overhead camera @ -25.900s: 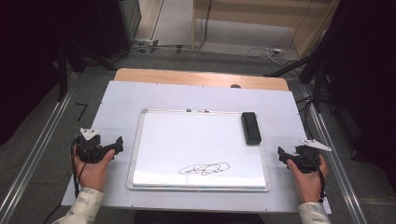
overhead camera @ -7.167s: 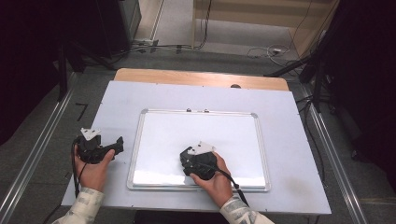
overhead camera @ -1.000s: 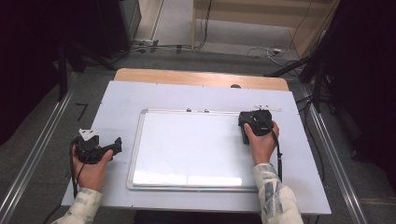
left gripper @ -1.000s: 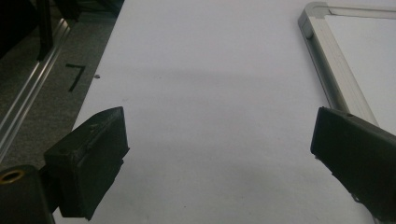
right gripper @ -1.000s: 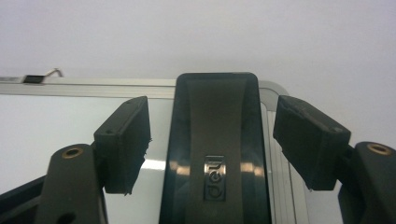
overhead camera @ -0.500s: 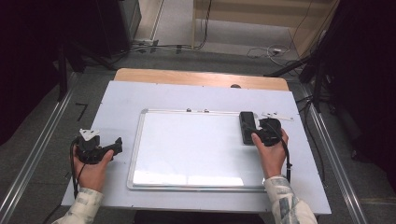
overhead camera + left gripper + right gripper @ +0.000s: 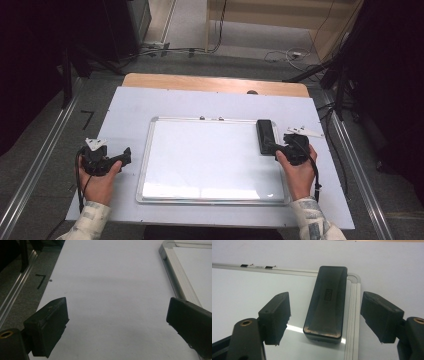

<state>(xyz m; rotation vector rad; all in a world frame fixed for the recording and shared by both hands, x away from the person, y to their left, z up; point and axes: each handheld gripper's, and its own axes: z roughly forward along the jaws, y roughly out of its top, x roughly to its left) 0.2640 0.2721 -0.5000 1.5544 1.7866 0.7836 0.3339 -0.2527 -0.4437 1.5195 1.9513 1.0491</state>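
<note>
Eraser point(image 7: 325, 305) on whiteboard point(image 7: 215, 160) corner, btwn spread R gripper point(image 7: 325, 315) jaws.

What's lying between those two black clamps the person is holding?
In the high view, the silver-framed rectangular whiteboard lies between the left hand-held gripper and right hand-held gripper, with the black rectangular eraser at its right edge.

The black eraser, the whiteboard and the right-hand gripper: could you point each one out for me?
black eraser point(image 7: 325, 302): right gripper view, middle of its top face.
whiteboard point(image 7: 210, 155): high view, bare white writing surface.
right-hand gripper point(image 7: 325, 315): right gripper view, midway between its open jaws.
</note>
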